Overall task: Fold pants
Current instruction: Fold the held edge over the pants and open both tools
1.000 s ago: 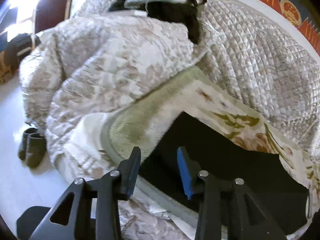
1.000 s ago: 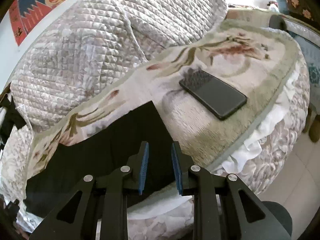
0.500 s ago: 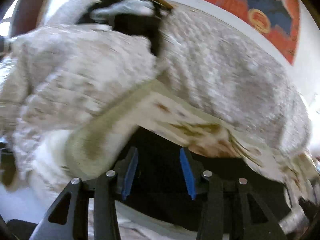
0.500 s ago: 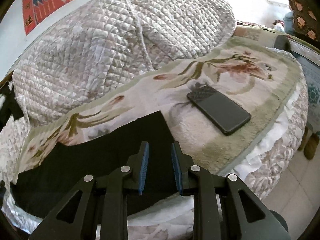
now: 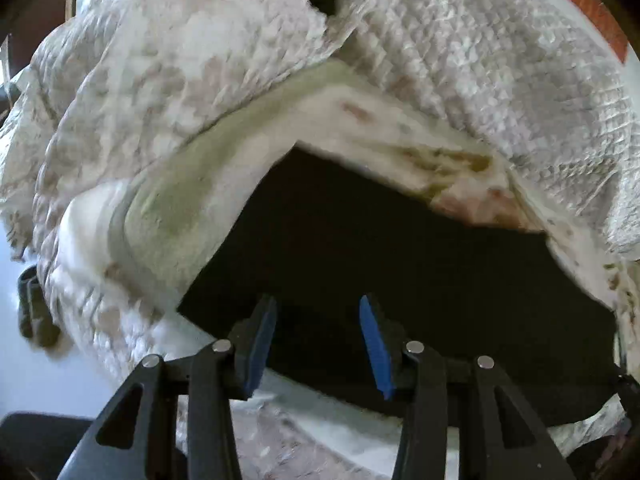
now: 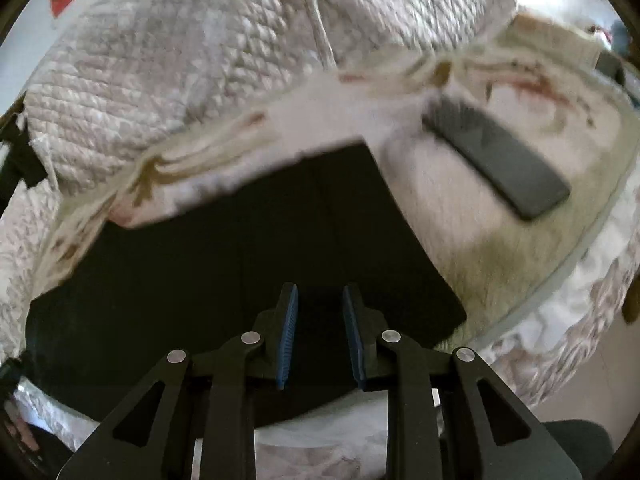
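The black pants (image 5: 400, 248) lie flat on a floral blanket (image 5: 168, 208) at the bed's near edge; they also show in the right wrist view (image 6: 240, 272). My left gripper (image 5: 318, 306) is open and empty, low over the pants near their left end. My right gripper (image 6: 319, 295) is open with a narrower gap and empty, low over the pants near their right end. Both views are motion-blurred.
A dark phone (image 6: 496, 160) lies on the blanket right of the pants. A quilted cover (image 5: 500, 60) is bunched behind them, also in the right wrist view (image 6: 180, 52). Slippers (image 5: 32, 308) sit on the pale floor at the left.
Both grippers have moved down and closer to the pants, which now fill more of each view. The left gripper has shifted right, over the pants. Neither has taken hold.
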The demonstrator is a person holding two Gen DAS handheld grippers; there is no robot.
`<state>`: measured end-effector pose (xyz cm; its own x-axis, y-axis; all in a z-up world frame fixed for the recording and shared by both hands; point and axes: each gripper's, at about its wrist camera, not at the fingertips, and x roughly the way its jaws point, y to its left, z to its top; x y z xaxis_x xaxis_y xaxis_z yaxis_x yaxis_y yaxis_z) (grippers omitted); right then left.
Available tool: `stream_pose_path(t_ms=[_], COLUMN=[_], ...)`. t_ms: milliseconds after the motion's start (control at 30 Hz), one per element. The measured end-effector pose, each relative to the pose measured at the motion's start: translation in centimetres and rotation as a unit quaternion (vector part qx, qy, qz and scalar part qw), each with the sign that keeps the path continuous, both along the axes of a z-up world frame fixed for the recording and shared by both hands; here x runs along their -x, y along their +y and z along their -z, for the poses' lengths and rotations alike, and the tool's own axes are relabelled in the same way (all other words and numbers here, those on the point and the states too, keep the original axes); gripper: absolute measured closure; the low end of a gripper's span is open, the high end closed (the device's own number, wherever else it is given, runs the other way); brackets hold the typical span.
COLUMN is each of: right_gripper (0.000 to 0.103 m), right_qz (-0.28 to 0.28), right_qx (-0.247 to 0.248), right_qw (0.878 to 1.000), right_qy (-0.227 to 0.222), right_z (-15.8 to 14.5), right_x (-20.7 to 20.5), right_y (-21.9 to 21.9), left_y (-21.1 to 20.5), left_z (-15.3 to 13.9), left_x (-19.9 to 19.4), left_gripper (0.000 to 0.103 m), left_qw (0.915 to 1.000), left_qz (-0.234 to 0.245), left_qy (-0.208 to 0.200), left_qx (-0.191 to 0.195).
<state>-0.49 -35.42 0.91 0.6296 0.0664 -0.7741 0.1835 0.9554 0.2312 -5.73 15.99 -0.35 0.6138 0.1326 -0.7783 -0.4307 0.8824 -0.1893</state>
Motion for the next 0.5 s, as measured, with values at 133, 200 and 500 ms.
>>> stream_pose_path(t_ms=[133, 200, 500], right_gripper=[0.079, 0.079, 0.079], right_qz=[0.007, 0.005, -0.071], right_qx=[0.025, 0.027, 0.026], right_qw=[0.999, 0.999, 0.996], right_qy=[-0.035, -0.047, -0.047], right_z=[-1.3, -1.9, -1.5], right_x=[0.8, 0.5, -4.9], right_y=[0.0, 0.1, 2.9], left_y=[2.7, 4.0, 1.1], left_z=[-2.4, -2.9, -2.8], left_x=[3.1, 3.7, -1.4], left_gripper=[0.062, 0.062, 0.061], left_qw=[0.9932, 0.9897, 0.9989], left_qz=[-0.109, -0.134, -0.017], left_qy=[-0.027, -0.031, -0.044], left_qx=[-0.03, -0.04, 0.005])
